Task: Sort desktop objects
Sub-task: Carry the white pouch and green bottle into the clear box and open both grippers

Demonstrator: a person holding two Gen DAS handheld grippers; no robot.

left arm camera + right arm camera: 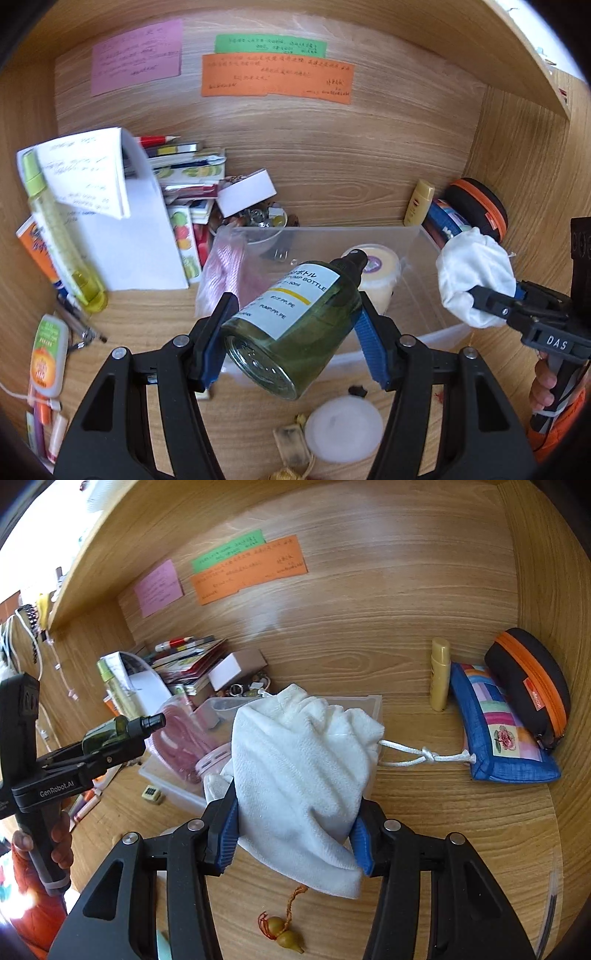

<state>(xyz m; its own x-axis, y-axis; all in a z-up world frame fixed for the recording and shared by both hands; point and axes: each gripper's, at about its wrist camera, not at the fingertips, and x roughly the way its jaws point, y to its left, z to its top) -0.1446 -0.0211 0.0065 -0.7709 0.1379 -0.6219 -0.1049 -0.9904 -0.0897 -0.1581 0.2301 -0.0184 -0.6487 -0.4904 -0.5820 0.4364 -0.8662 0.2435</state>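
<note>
Workspace is a wooden desk (424,812) alcove: back wall, side wall at right, shelf overhead. Left end is packed with a stack of books (184,173), a white notepad (144,236) and a tall yellow-green bottle (59,236). Right end has a yellow tube (440,674) standing at the back wall, a blue patchwork pouch (498,727) and a black case with orange zip (528,686) leaning on it. Open desk shows mainly between the bin and the pouch, and along the front edge.

Clear plastic bin (424,258) sits mid-desk, thin see-through walls, rectangular. Inside it: a pink bagged item (225,273) and a round cream jar (380,273). A frosted round lid (343,430) and a small charm lie on the desk in front of the bin.

Left gripper (291,332): blue ribbed pads clamped on a green glass bottle (295,317), white label, black pump neck, tilted with the neck pointing over the bin, base toward the camera.

Right gripper (295,834): jaws clamped on a white cloth drawstring bag (299,768), soft terry weave, bunched. Bag is held up near the bin's right end; its knotted cord (428,757) trails toward the pouch. A gourd charm (284,932) lies on the desk below.
</note>
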